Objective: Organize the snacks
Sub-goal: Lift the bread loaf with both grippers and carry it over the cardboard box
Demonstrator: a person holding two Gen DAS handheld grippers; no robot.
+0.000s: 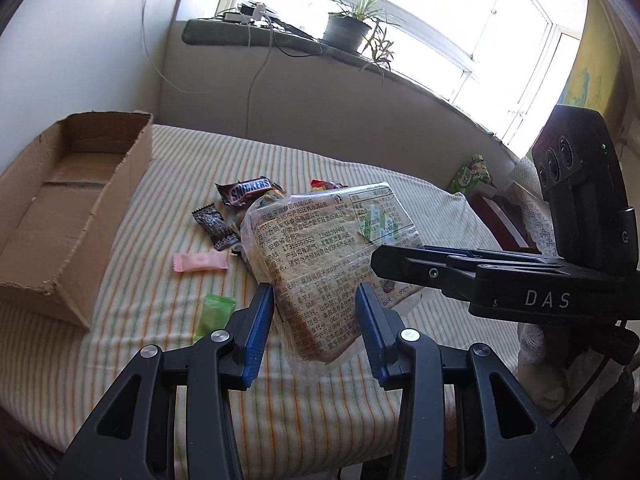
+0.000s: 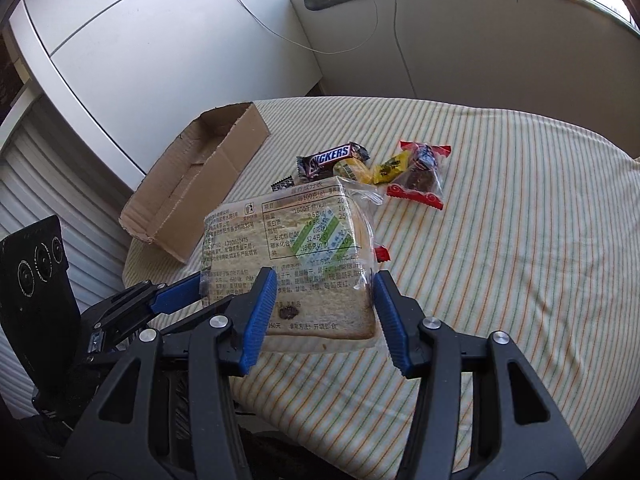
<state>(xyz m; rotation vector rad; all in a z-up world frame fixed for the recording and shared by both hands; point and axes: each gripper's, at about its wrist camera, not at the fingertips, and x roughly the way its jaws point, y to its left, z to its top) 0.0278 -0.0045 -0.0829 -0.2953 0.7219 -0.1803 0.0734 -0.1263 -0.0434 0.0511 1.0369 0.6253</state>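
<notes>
A clear-wrapped bread packet (image 1: 320, 256) with printed text is held up above the striped cloth; it also shows in the right wrist view (image 2: 288, 256). My left gripper (image 1: 316, 304) is shut on its lower edge. My right gripper (image 2: 324, 292) straddles the packet from the other side, its blue pads (image 2: 262, 312) touching the wrapper; in the left wrist view the right gripper (image 1: 384, 258) reaches onto the packet from the right. An open cardboard box (image 1: 60, 208) stands at the left, empty (image 2: 192, 184). A Snickers bar (image 1: 248, 192) and small candies lie behind the packet.
A pink candy (image 1: 200, 262), a green candy (image 1: 216, 312) and a dark candy (image 1: 214, 226) lie on the cloth. Yellow candies (image 2: 372, 170) and a red-edged packet (image 2: 420, 178) lie to the right. A wall, a window sill and a potted plant (image 1: 348, 28) stand behind.
</notes>
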